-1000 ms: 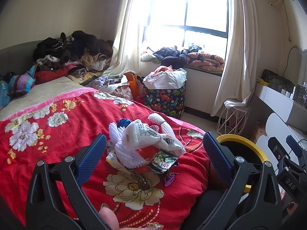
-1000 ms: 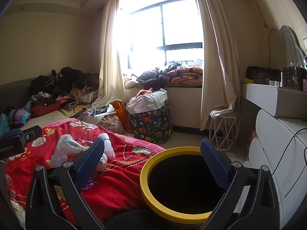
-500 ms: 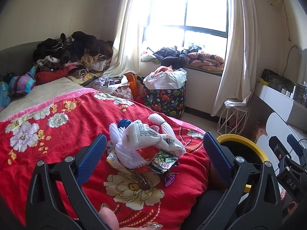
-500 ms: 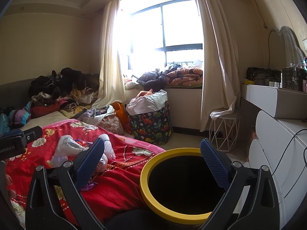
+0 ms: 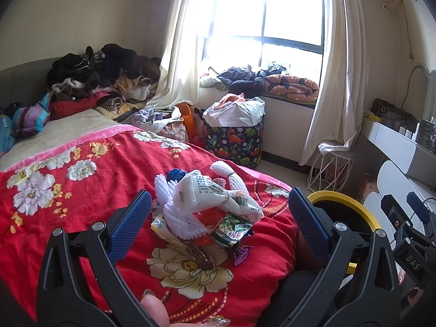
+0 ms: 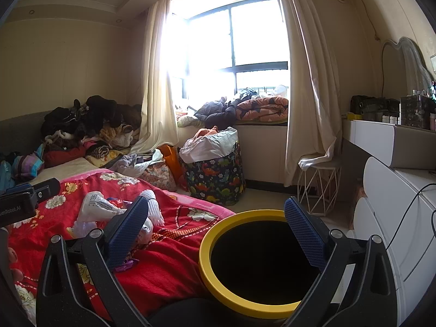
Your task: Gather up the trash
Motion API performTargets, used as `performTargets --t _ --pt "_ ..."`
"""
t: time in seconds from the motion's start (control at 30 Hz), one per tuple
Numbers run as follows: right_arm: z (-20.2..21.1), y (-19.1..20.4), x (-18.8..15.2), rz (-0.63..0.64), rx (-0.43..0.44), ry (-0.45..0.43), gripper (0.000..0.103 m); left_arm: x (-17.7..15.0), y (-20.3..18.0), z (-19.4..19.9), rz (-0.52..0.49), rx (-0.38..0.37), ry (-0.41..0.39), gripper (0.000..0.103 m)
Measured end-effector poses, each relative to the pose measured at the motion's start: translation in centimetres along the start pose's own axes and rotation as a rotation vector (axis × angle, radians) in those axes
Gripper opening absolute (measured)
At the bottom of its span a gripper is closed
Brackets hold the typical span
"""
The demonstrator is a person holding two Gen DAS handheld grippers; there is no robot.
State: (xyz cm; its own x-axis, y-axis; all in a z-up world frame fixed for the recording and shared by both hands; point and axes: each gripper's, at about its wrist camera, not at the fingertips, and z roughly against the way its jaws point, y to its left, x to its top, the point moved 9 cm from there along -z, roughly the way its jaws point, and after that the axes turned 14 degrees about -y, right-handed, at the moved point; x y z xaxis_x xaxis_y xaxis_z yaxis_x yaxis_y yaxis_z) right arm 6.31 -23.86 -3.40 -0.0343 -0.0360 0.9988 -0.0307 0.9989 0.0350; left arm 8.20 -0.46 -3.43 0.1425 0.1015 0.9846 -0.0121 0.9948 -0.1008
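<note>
Left wrist view: the left tongs [image 5: 219, 220] hang spread wide and empty above a red floral bedspread [image 5: 81, 190], framing a trash pile [image 5: 207, 207] of a white bag, white foam netting and a green wrapper [image 5: 231, 230] lying on it. Right wrist view: the right tongs [image 6: 215, 230] gape wide, holding nothing, over a yellow-rimmed bin [image 6: 245, 302] just beside the bed.

Left wrist view looks low across the red bedspread [image 5: 81, 190] toward the window [image 5: 267, 13]; right wrist view sits further right, above the yellow-rimmed bin [image 6: 218, 286]. Both share bedspread, bin and window.
</note>
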Motion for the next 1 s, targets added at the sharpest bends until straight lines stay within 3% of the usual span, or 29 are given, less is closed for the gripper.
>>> performTargets --t 0.47,1.0 --pt "-0.1 0.3 -0.2 -0.004 0.025 0.005 0.097 -0.3 -0.7 -0.1 0.011 -0.011 0.017 0.092" --pt "-2.7 6.9 -0.7 0.012 0.278 0.103 0.097 0.9 4.9 -0.8 0.099 0.148 0.023 0.092"
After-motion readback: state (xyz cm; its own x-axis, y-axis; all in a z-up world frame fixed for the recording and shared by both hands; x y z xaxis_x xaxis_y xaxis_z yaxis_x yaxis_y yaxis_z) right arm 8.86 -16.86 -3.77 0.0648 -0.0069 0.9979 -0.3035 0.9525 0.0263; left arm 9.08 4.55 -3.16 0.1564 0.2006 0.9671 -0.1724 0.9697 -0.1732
